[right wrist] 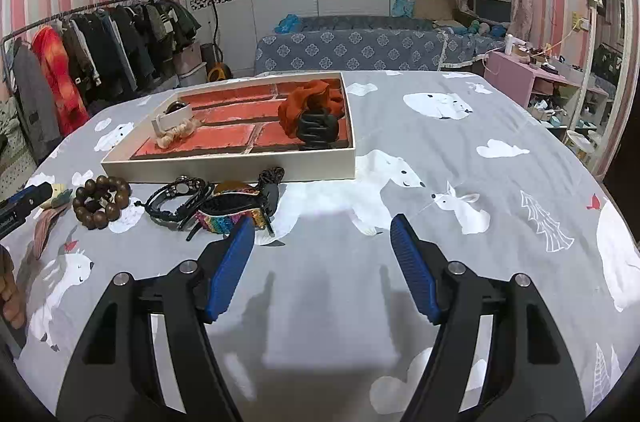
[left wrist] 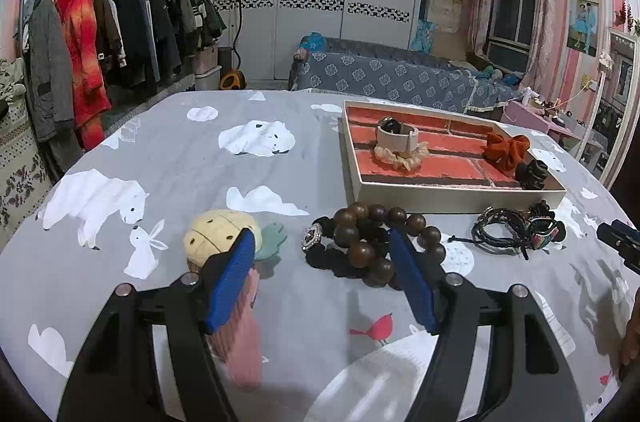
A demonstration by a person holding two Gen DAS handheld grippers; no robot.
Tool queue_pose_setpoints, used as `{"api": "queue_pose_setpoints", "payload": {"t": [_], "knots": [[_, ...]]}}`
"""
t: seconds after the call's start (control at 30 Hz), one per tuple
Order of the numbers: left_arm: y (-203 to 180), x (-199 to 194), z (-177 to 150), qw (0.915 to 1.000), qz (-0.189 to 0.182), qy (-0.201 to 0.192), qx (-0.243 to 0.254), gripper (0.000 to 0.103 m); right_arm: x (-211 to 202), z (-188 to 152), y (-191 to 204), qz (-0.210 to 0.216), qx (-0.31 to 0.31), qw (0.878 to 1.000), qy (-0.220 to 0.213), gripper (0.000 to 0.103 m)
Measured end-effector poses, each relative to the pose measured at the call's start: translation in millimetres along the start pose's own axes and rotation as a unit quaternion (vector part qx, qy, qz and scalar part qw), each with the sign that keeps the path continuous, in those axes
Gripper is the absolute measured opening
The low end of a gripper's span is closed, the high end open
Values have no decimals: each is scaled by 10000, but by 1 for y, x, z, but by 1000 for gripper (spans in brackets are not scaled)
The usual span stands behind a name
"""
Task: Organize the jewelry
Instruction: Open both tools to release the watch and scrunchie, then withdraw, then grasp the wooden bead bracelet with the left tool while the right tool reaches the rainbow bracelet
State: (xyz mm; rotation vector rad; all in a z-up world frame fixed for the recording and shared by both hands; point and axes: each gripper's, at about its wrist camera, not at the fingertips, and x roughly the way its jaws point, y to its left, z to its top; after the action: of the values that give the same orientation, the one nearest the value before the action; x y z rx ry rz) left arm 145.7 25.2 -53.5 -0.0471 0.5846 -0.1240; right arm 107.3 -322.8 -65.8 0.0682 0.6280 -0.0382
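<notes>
1. A shallow cream-walled tray (right wrist: 224, 168) with a red brick-pattern floor is sitting on the bed (right wrist: 460, 158), toward its far edge, on a grey cover printed with polar bears.
2. Inside the tray, a watch on a pale strap (left wrist: 397, 135) is resting on a cream scrunchie (left wrist: 400, 160) toward the tray's left side.
3. An orange-red scrunchie (right wrist: 310, 102) is lying toward the tray's right side, with a black claw clip (right wrist: 318, 130) touching it in the tray's near right corner.
4. Just outside the tray's near wall, a bracelet of large dark-brown wooden beads (left wrist: 376, 242) is lying coiled on the cover, with a small rhinestone ring-shaped piece (left wrist: 313, 239) touching its left side.
5. To the right of the beads, a bundle of black braided cord bracelets (right wrist: 178, 204) is sitting beside a rainbow-woven band (right wrist: 232, 220) and a black hair clip (right wrist: 240, 200).
6. A pale yellow knitted piece (left wrist: 218, 234) with a teal leaf shape and a pink knitted piece (left wrist: 244, 338) are lying left of the beads.
7. The left gripper (left wrist: 322, 278) is standing spread wide, holding nothing, with the beads just ahead of its right finger.
8. The right gripper (right wrist: 322, 262) is likewise gaping and empty, over bare cover to the right of the rainbow band.
</notes>
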Motion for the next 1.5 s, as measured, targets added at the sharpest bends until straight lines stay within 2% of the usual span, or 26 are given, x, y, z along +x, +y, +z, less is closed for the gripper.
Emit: {"api": "queue_pose_setpoints", "payload": {"t": [0.1,0.27,0.43,0.67,0.83,1.07,1.17,1.2,1.23,1.5], "knots": [[1,3,0,9999,52,99,-6,69,1,-1,5,19,-126,9999,35,70],[1,8,-1,9996,82,286,11,69,6,0,14,46,-318,9994,134,62],[2,13,-2,9989,-5,459,-25,69,13,1,15,92,-348,9990,275,53],[-16,20,-5,9975,-144,670,180,68,19,3,22,159,-400,9984,376,45],[-25,34,-4,9951,-193,955,153,53,28,7,26,208,-438,9976,489,36],[-22,46,11,9952,-164,961,-12,49,38,9,28,267,-411,9971,584,35],[-23,59,15,9941,-125,1077,51,40,40,10,28,282,-405,9970,590,35],[-23,64,15,9932,-104,1160,90,32,41,10,27,287,-392,9971,591,35],[-23,68,14,9927,-83,1202,97,28,42,11,27,289,-386,9971,595,35],[-21,80,11,9914,-158,1299,97,27,53,10,28,285,-402,9957,790,35]]}}
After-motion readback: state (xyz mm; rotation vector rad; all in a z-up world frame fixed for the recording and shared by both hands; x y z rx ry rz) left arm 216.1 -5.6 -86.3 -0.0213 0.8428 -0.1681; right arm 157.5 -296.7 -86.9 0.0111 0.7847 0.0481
